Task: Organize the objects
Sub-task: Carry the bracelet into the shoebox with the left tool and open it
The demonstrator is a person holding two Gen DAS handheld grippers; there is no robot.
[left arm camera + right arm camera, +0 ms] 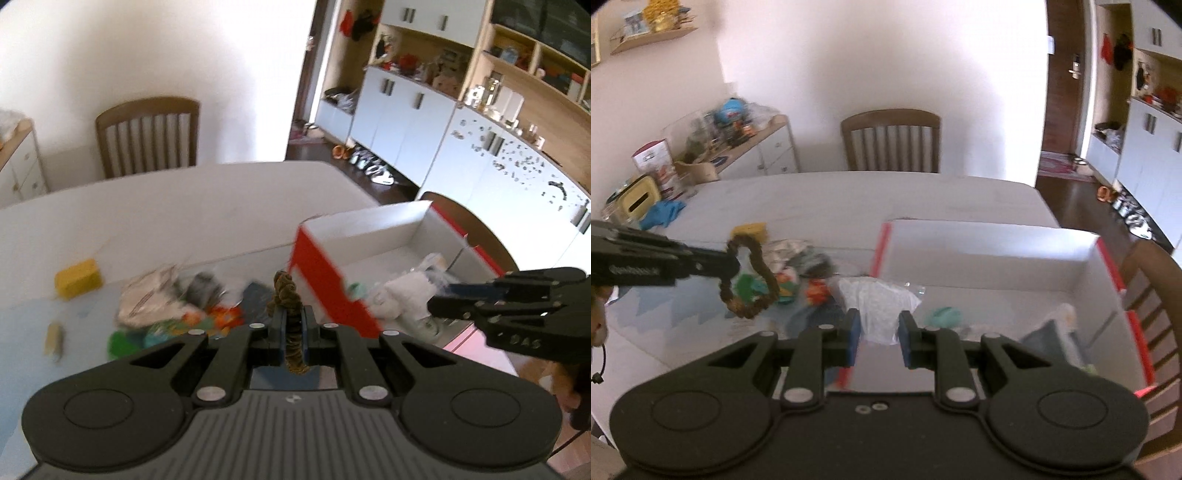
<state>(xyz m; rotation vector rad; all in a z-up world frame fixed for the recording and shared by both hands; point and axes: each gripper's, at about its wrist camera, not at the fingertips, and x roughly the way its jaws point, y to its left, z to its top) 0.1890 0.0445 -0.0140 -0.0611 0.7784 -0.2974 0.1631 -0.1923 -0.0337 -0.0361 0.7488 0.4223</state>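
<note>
Brown twisted fabric ring (748, 277) was clamped in the left gripper (291, 325) jaws, mid-left of the right view, above the surface (849, 199). Right gripper (877, 338) jaws pinched a white crinkly bag (879, 299). Carry step, I'd say; next, both drop into the red-and-white cardboard box (997, 243).

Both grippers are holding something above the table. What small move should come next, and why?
Probably carry both loads over the red-and-white box and release. The left gripper is shut on a brown scrunchie, the right gripper on a white plastic bag.
</note>
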